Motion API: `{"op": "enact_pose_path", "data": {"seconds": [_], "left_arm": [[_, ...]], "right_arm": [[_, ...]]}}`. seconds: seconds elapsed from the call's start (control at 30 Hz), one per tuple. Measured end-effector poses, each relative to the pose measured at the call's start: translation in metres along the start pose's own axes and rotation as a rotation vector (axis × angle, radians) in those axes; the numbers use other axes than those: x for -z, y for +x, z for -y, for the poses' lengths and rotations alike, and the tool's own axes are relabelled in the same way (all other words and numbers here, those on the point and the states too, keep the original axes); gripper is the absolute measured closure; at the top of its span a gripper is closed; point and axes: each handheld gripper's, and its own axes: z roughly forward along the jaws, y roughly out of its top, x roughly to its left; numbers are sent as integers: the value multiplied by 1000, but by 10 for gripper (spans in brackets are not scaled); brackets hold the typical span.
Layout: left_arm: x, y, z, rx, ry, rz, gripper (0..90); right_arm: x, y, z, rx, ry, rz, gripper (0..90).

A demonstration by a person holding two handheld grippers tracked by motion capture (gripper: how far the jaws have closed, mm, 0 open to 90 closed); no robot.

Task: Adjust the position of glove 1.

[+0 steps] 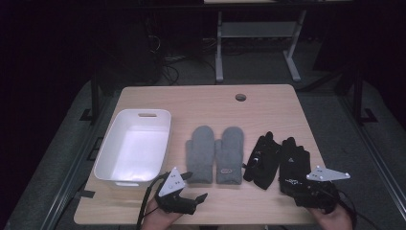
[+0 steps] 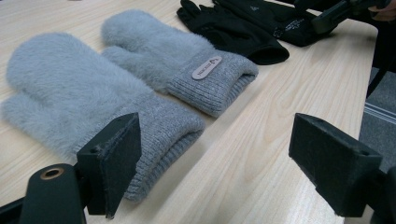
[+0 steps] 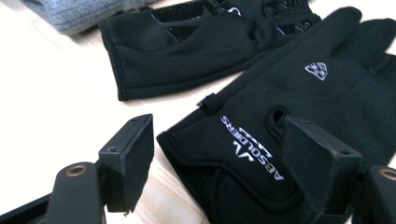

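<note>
Mittens and gloves lie in a row along the near half of the table (image 1: 201, 98), with a white bin (image 1: 107, 165) at the left. The left gripper (image 1: 195, 187) hovers just off the cuff end of the left grey mitten (image 2: 74, 88); its jaws stand spread wide with nothing between them, one jaw near the ribbed cuff and the other over bare wood. The right grey mitten (image 2: 159, 49) lies touching the first along its side, and carries a small label near its cuff. The right gripper (image 3: 217, 161) hangs over the cuff of the right black glove (image 3: 327, 93), jaws likewise spread, not yet pressing on the fabric; the left black glove (image 3: 187, 46) lies just beside it, partly folded on itself. Judgement on handling: all four items appear light, soft and limp, with no fragility. The mittens are fluffy and thick, so the pile may compress and slip under a shallow pinch; the knitted cuff offers the firmest hold. The black gloves look thin and smooth, lying flat to the table, so a jaw must get under an edge; the hemmed cuff is the likeliest place. Anything lifted by one end will probably droop and may drag its neighbour.
</note>
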Motion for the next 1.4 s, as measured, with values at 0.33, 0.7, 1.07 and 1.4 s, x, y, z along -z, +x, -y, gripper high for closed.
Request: {"op": "enact_pose_path", "data": {"seconds": [0.33,0.7,1.07,1.4], "left_arm": [[1,0,1,-7,-1,-23,168],[6,5,-1,45,-20,-21,167],[8,4,-2,36,-27,-23,166],[7,2,-2,12,-19,-28,167]], "right_arm": [[-1,10,-20,22,-18,-84,219],[-18,22,-59,89,44,-158,189],[-31,34,-97,158,66,-192,165],[-46,41,-128,217,67,-201,183]]}}
